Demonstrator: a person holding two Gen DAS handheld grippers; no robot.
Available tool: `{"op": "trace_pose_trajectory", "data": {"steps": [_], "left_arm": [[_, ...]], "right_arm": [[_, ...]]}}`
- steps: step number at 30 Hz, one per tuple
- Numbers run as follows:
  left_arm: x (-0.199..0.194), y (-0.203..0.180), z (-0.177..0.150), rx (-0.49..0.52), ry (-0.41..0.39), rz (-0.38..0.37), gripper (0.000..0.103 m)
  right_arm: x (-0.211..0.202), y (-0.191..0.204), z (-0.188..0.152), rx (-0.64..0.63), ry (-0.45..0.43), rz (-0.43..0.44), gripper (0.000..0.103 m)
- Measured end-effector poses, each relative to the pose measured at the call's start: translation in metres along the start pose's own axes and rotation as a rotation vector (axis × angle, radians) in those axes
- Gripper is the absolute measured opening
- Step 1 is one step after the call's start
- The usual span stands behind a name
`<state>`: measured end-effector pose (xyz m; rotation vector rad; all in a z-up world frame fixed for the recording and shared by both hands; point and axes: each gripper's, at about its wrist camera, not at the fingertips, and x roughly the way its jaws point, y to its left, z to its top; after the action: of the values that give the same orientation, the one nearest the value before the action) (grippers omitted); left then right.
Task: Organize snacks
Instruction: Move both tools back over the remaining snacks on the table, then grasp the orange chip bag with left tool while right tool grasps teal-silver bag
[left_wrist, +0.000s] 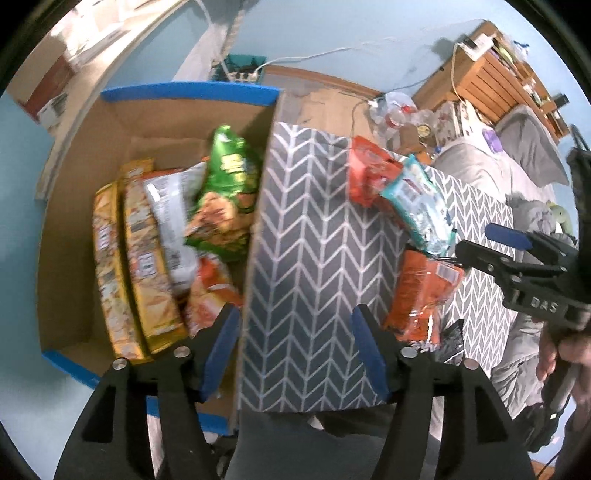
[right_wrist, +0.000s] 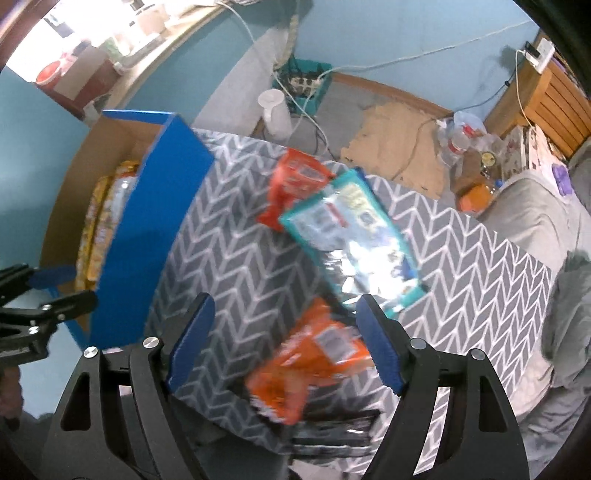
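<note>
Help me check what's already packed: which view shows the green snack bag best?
The left wrist view: the green snack bag lies in plain sight inside the cardboard box. In the right wrist view the box's blue wall hides it.

A grey chevron-patterned tabletop (right_wrist: 240, 266) carries a red packet (right_wrist: 291, 184), a teal packet (right_wrist: 351, 236) and an orange packet (right_wrist: 314, 354)

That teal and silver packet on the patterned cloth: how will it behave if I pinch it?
The teal packet looks like shiny foil, so probably slippery between the pads. It lies flat and crinkled, likely floppy and light, sagging if held by one end. It overlaps the red packet, so lifting may nudge that.
</note>
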<state>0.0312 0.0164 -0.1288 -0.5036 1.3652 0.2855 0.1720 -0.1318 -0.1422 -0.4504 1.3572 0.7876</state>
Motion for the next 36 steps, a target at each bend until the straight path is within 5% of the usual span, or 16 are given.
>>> {"op": "trace_pose_trajectory", "data": {"steps": [16,36], "left_arm": [[0.055,-0.044,0.023,-0.001,0.049,0.031,0.067],[0.093,-0.061,0.025,-0.022,0.065,0.027,0.067]], "right_arm": [[0.067,-0.044,0.020,-0.218,0.119,-0.048,0.078],[0.126,-0.053,0.034,-0.330,0.212,-0.065,0.079]]}}
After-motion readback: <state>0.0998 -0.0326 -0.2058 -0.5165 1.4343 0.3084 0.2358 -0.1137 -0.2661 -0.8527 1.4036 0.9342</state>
